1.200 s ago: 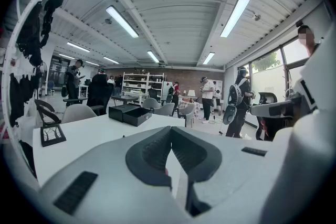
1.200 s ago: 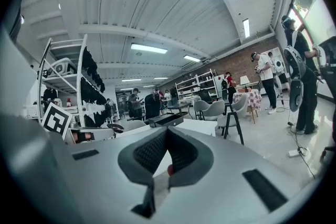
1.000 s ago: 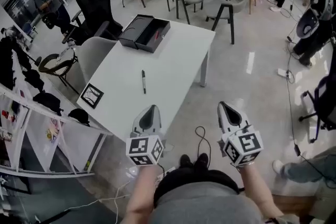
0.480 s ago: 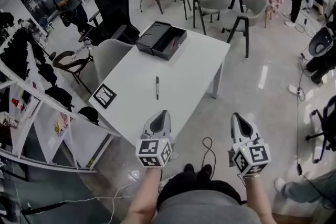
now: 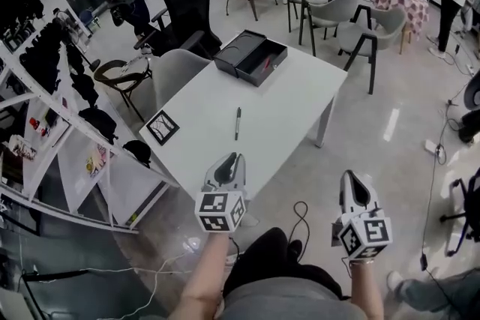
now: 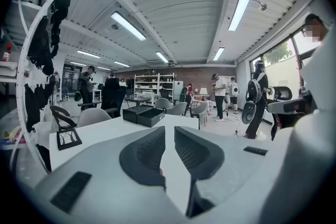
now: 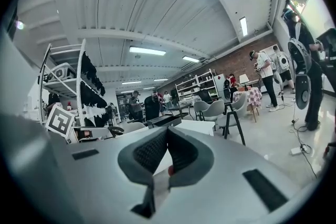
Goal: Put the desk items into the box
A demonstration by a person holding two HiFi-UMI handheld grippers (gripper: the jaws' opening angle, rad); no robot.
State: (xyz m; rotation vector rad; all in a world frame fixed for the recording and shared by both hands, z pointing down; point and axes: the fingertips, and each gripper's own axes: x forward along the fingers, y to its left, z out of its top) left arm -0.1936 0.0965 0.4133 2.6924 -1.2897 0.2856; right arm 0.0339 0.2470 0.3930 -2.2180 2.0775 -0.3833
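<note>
Since a second ago the head view has swung, so the table (image 5: 289, 112) now sits further right in it, while nothing on it has shifted. Your left claw (image 5: 228, 158) has just been opening its jaws: they stand a narrow slit apart with nothing between them, only bare tabletop showing through. Your right claw (image 5: 350, 177) is clenched, pads meeting at the tip, and it holds nothing.

The table is white and mostly bare. The box (image 5: 251, 58), dark and lying open with its lid beside it, stands at the far edge, close to the far left corner. A square marker card (image 5: 162, 127) lies flat by the left edge, near the near left corner. The pen (image 5: 237, 123) lies alone around the middle of the tabletop, well apart from both the box and the card.

What the next move turns on, as I judge it: the pen lies straight ahead of your left claw, which hovers at the near edge and points roughly at it. The pen's long axis runs from the near edge toward the far edge, nearly in line with that claw, so you would likely need to come down across it. Your right claw hangs over the floor, off past the near right corner, so the left is the nearer one. The box lies beyond the pen along the same line.
</note>
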